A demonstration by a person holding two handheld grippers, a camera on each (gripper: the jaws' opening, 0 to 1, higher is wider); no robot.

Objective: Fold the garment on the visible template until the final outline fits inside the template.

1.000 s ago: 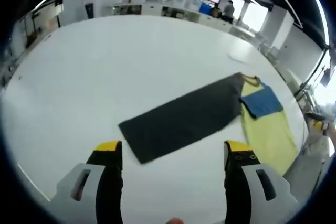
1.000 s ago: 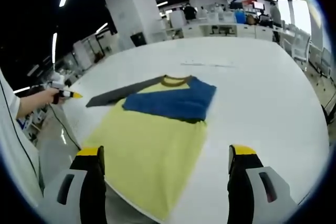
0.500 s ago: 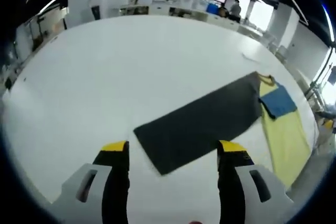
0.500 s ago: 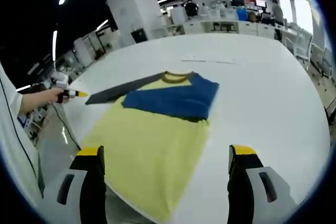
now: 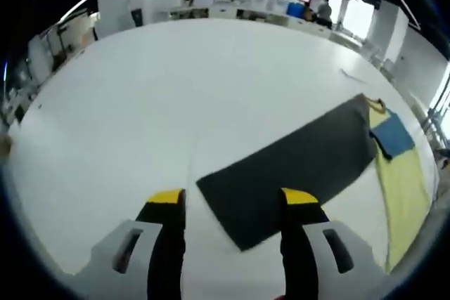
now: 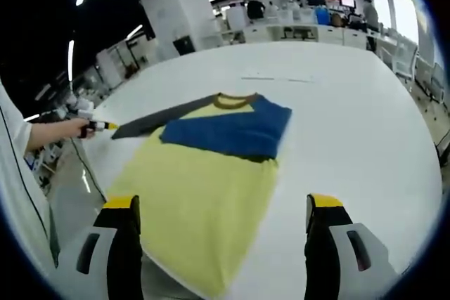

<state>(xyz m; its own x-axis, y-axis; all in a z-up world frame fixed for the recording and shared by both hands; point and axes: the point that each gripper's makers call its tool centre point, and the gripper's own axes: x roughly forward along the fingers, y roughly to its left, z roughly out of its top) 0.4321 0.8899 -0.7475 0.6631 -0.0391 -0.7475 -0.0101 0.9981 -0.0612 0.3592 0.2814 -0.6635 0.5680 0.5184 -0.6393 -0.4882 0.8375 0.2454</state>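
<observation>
With jaws parted and empty, the left gripper (image 5: 228, 205) is poised at the near end of the dark template (image 5: 295, 166) on the white table (image 5: 140, 96), while the right gripper (image 6: 221, 209), likewise open, is held above the yellow-and-blue garment (image 6: 211, 173) lying partly over the template's far end, a grasp of the cloth judged next.

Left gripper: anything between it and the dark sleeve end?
Nothing visible. The left gripper hangs open over the sleeve's near end, only bare white table around it. In the right gripper view the sleeve extends from the yellow garment toward that gripper.
</observation>
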